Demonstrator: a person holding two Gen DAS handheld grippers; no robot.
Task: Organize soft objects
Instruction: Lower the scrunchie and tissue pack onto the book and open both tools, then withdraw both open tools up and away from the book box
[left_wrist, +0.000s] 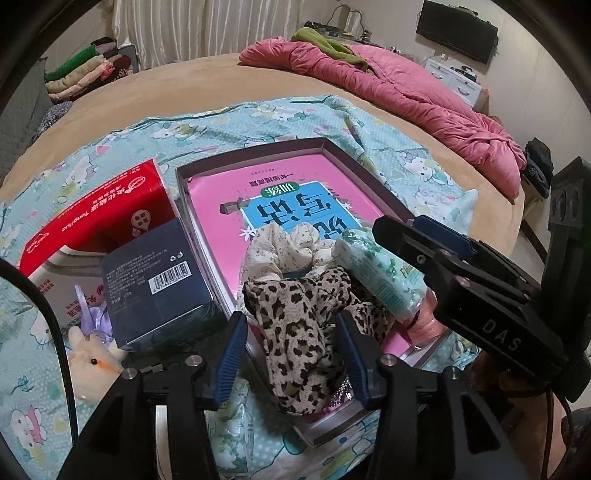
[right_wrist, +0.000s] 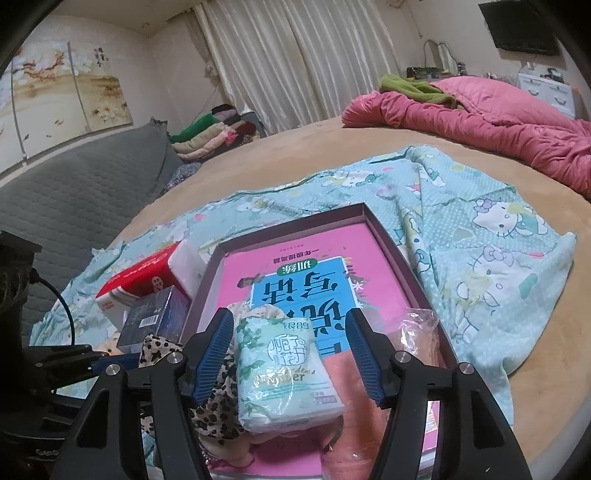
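A shallow box (left_wrist: 255, 155) with a pink book in it lies on the bed. At its near end lie a leopard-print cloth (left_wrist: 295, 332), a cream floral cloth (left_wrist: 280, 247), a mint tissue pack (left_wrist: 384, 277) and a pink wrapped roll (left_wrist: 424, 325). My left gripper (left_wrist: 291, 354) is open, its jaws either side of the leopard cloth. My right gripper (right_wrist: 291, 354) is open around the tissue pack (right_wrist: 284, 373), which rests on the cloths; it also shows in the left wrist view (left_wrist: 443, 266). The pink roll (right_wrist: 417, 343) lies to its right.
A red and white carton (left_wrist: 92, 229) and a dark blue box (left_wrist: 155, 284) stand left of the shallow box, with a small plush toy (left_wrist: 92, 358) in front. All sit on a Hello Kitty sheet (right_wrist: 491, 236). A pink quilt (left_wrist: 406, 85) lies far back.
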